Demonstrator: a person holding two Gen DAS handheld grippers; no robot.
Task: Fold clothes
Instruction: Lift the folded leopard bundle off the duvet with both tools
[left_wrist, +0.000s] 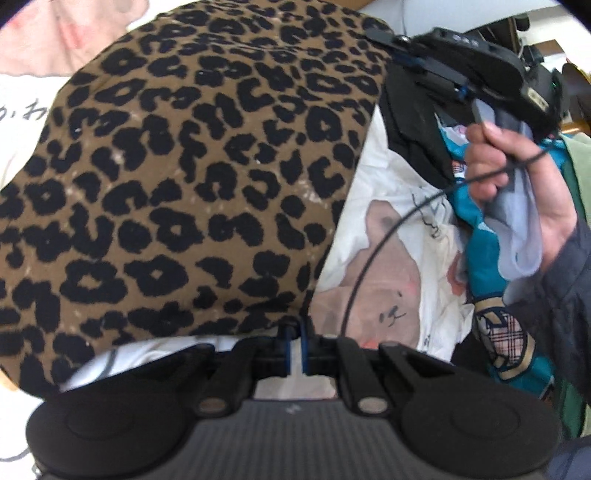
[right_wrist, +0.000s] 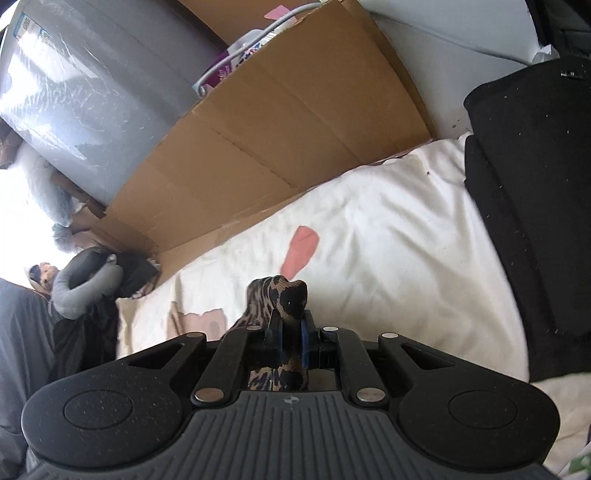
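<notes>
A brown leopard-print garment (left_wrist: 177, 177) is stretched out and fills most of the left wrist view. My left gripper (left_wrist: 295, 347) is shut at its near lower edge, where a thin fold runs down between the blue pads. My right gripper (left_wrist: 380, 37) holds the garment's far top corner, with a person's hand (left_wrist: 509, 173) around its handle. In the right wrist view, my right gripper (right_wrist: 291, 332) is shut on a bunched tuft of the leopard-print garment (right_wrist: 288, 295) that sticks up past the fingertips.
A white sheet (left_wrist: 388, 229) printed with pink cartoon figures lies beneath. A teal patterned cloth (left_wrist: 480, 258) and a black cloth (left_wrist: 413, 122) are heaped at the right. Flat cardboard (right_wrist: 277, 122) borders the white sheet (right_wrist: 388, 258). Beside it are a black garment (right_wrist: 528, 184) and a grey neck pillow (right_wrist: 81, 288).
</notes>
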